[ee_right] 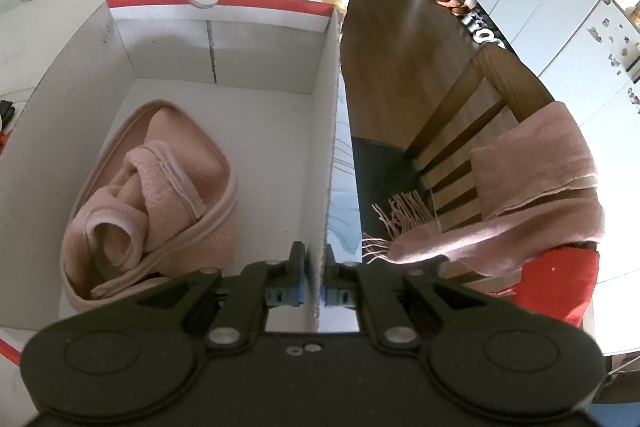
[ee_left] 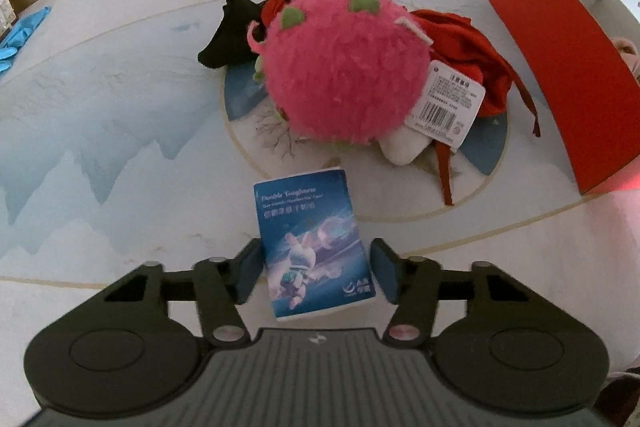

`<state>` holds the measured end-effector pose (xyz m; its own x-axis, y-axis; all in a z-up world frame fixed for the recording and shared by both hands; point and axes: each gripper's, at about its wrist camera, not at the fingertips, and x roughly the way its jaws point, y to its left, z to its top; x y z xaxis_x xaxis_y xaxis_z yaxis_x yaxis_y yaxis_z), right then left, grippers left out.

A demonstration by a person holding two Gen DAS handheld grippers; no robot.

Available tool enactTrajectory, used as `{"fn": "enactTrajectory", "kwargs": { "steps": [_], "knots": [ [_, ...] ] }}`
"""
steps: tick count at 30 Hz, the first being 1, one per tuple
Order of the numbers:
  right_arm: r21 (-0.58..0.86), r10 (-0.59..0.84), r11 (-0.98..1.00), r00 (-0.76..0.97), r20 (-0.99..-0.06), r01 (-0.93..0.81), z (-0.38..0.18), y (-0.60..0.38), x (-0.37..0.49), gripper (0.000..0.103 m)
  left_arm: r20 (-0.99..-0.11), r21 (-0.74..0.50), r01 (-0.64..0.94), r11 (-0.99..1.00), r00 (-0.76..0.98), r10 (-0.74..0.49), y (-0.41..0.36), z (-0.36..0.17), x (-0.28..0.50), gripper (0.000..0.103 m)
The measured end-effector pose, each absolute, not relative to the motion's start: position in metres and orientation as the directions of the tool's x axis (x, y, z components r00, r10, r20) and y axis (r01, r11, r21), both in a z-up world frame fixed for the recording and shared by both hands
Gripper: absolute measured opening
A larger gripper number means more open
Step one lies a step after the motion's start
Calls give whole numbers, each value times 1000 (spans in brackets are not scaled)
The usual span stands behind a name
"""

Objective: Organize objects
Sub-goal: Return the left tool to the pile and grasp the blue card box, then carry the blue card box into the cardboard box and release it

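Blue fills the front of a small tissue pack (ee_left: pixel 316 247) lying flat on the tabletop (ee_left: pixel 120 115), between the spread fingers of the left gripper (ee_left: pixel 316 275); the left pad looks to be at the pack's edge, the right pad stands clear of it, so the gripper is open and holds nothing. Just beyond the pack sits a pink plush toy (ee_left: pixel 340 67) with green spikes and a white barcode tag (ee_left: pixel 444 103); its face is turned away and its underside is hidden. Red cloth (ee_left: pixel 472 59) and a black cloth (ee_left: pixel 232 31) lie partly buried behind the toy, so their full shapes cannot be made out. To the right, the red outer wall of a box (ee_left: pixel 560 75) runs out of the left wrist view. In the right wrist view, the right gripper (ee_right: pixel 316 283) is closed on that box's thin white side wall (ee_right: pixel 330 147), one pad on each face. Inside the box (ee_right: pixel 160 39) lies a folded pink blanket (ee_right: pixel 156 199), its near end covered by the gripper body. Outside the box, a pink fringed scarf (ee_right: pixel 532 195) hangs over a wooden chair (ee_right: pixel 480 95), and something red (ee_right: pixel 560 283) below it is too cut off to identify.
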<state>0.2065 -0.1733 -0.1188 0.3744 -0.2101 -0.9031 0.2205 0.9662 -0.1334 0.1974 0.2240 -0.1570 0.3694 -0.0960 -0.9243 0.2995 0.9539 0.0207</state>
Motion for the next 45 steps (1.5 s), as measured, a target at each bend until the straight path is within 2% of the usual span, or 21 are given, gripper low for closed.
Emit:
{"fn": "enactTrajectory", "kwargs": {
  "steps": [14,20,34,45],
  "knots": [
    [-110,-149,986,376,-915,124,-117,-177,206,4,-924,44,219,975,379,-44,205,-147,194,52],
    [-86,-111,993,386,-916,79,-119,-182,202,4,-918,-12,203,979,385,-91,184,-123,189,52],
    [-71,-79,997,393,-916,35,-119,-186,200,4,-856,-77,428,901,435,-280,90,-36,194,52],
    [-87,-85,996,407,-909,13,-119,-186,198,5,-833,-17,630,777,421,-359,-11,-24,226,52]
  ]
}}
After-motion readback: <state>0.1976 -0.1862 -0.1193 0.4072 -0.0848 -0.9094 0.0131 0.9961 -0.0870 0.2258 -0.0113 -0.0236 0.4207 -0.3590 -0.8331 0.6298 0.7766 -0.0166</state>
